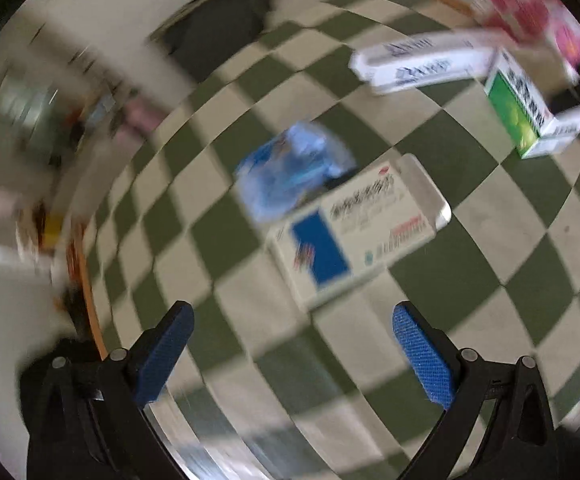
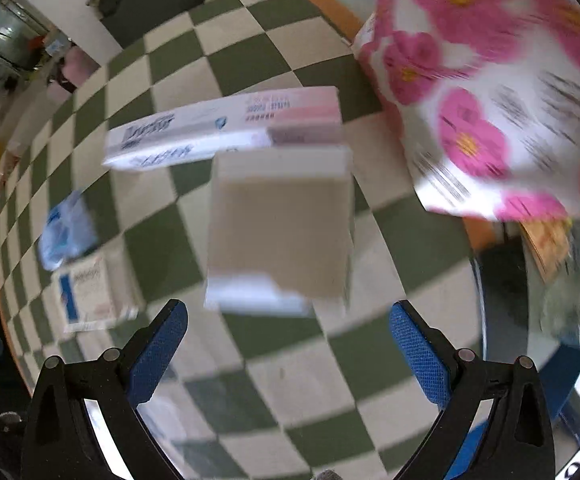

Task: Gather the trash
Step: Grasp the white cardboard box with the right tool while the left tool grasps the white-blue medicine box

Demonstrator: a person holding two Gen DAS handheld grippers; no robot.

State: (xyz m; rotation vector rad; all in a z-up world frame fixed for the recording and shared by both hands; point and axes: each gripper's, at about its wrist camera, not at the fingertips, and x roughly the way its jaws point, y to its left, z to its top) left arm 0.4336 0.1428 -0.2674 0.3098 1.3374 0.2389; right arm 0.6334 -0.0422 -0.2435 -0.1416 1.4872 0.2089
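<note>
On a green-and-white checked tablecloth point(image 1: 217, 240) lies trash. In the left wrist view, my left gripper point(image 1: 290, 356) is open and empty just short of a flat white-and-blue medicine box point(image 1: 354, 232). A crumpled blue wrapper point(image 1: 290, 168) lies beyond it, a long white box point(image 1: 422, 62) and a green-and-white box point(image 1: 526, 108) farther right. In the right wrist view, my right gripper point(image 2: 290, 356) is open and empty just short of an open cardboard box point(image 2: 281, 224). The long white box point(image 2: 225, 128), the blue wrapper point(image 2: 65, 232) and the blue-and-white box point(image 2: 89, 292) show too.
A pink-flowered tissue pack point(image 2: 498, 92) stands at the right, close to the open box. A dark round bin point(image 2: 506, 292) with a blue rim sits at the table's right edge. The orange table rim point(image 1: 89, 312) runs along the left. Both views are motion-blurred.
</note>
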